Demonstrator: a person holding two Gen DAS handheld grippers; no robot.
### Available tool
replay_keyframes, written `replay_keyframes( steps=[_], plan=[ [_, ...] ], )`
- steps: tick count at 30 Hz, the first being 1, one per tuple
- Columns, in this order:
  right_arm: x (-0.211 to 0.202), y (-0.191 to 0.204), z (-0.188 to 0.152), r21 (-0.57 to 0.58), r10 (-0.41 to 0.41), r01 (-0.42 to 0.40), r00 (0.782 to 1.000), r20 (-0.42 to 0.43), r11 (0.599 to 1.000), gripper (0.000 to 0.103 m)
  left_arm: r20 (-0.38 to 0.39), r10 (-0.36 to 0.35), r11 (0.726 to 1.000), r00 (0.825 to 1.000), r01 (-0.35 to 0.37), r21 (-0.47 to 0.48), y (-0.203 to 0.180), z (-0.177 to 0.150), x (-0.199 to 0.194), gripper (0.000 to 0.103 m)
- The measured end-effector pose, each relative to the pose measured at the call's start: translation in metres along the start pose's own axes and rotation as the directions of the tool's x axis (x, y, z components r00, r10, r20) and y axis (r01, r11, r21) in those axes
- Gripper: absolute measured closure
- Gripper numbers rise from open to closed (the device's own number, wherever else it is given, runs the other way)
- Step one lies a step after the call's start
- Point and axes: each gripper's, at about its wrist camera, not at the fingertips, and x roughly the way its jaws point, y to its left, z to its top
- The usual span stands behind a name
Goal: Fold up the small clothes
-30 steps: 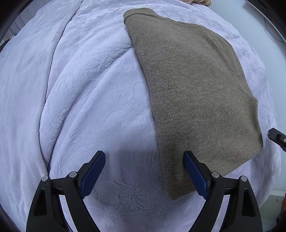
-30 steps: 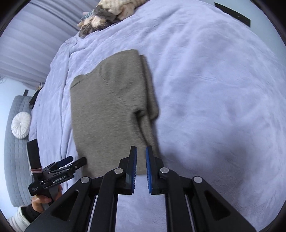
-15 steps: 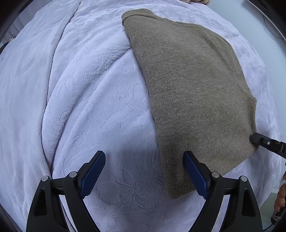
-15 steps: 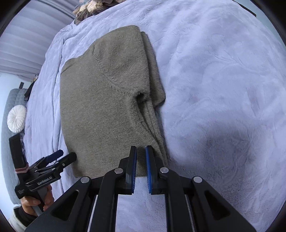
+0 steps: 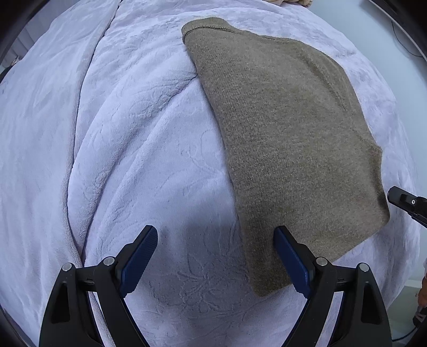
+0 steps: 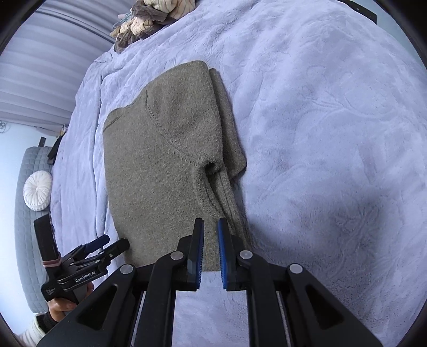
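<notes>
On the bed, left wrist view: one pale lilac embossed blanket covering the whole surface. One olive-brown knit sweater, folded, lying flat to the right of centre, its long axis running from the far edge toward the near edge. Left claw pointing steeply down at the blanket, jaws spread wide, nothing between them; its left pad over bare blanket, its right pad over the sweater's near left corner. Whether that pad touches the knit cannot be told. Right claw's black tip enters at the right border, just beside the sweater's right side. Against the frame half a second earlier, that tip sits slightly farther from the knit; left claw unchanged in pose and spread.

Right wrist view: same sweater, sleeve tucked along its right side, near hem just ahead of the pads. Right claw tilted down toward the hem, blue pads nearly together with a narrow gap, nothing gripped. Left claw at lower left, held by a hand with a light sleeve, beside the sweater's near left corner. One heap of beige and brown clothes at the bed's far edge. One round white cushion on a grey quilted sofa beyond the bed's left edge. Compared with a second ago, the sweater fills more of this view and the hem lies nearer the pads.
</notes>
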Motion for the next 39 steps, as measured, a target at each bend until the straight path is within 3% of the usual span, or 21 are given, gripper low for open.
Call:
replay_keyframes(
  steps=[3,7,9,14,18,20,25,33,35,36,39],
  plan=[
    [-0.001,-0.001,0.002,0.011,0.003,-0.003,1.0,0.002,1.0,0.085,-0.009,-0.004,1.0,1.0,0.004,-0.002,0.003,0.004,-0.001,0.013],
    [-0.004,-0.004,0.005,0.021,0.006,-0.006,1.0,0.01,1.0,0.062,0.03,-0.014,0.999,0.999,0.015,-0.029,0.01,0.01,-0.008,0.013],
    [-0.005,-0.004,0.008,0.017,0.008,-0.009,1.0,0.017,1.0,0.059,0.05,-0.04,0.997,0.998,0.043,-0.059,0.017,0.015,-0.013,0.013],
    [-0.005,-0.007,0.029,0.022,0.027,-0.028,0.999,0.035,0.999,0.059,0.098,-0.065,0.988,0.993,0.078,-0.137,0.038,0.038,-0.018,0.013],
    [0.003,-0.007,0.052,0.017,0.031,-0.032,0.999,0.04,0.999,0.059,0.131,-0.041,0.985,0.991,0.061,-0.158,0.047,0.055,-0.018,0.013],
    [0.011,-0.008,0.063,0.018,0.037,-0.038,0.999,0.032,0.999,0.059,0.125,-0.031,0.986,0.992,0.051,-0.16,0.041,0.056,-0.011,0.0],
    [0.026,-0.01,0.082,0.033,0.057,-0.058,0.998,0.022,0.998,0.058,0.122,-0.034,0.988,0.992,0.051,-0.143,0.033,0.068,-0.004,0.0],
    [0.048,-0.015,0.106,0.063,0.192,-0.192,0.981,0.008,0.979,0.058,0.101,-0.105,0.977,0.989,0.122,-0.176,0.03,0.085,0.015,0.0],
    [0.055,-0.014,0.111,0.068,0.212,-0.21,0.977,-0.02,0.975,0.071,0.104,-0.117,0.974,0.988,0.134,-0.184,0.03,0.087,0.017,0.0],
    [0.056,-0.012,0.112,0.058,0.218,-0.216,0.976,-0.027,0.975,0.095,0.105,-0.125,0.972,0.987,0.143,-0.188,0.029,0.088,0.017,0.0],
    [0.04,-0.003,0.11,-0.02,0.22,-0.22,0.975,0.006,0.975,0.095,0.118,-0.131,0.971,0.984,0.152,-0.184,0.027,0.09,0.015,0.0]
  ],
)
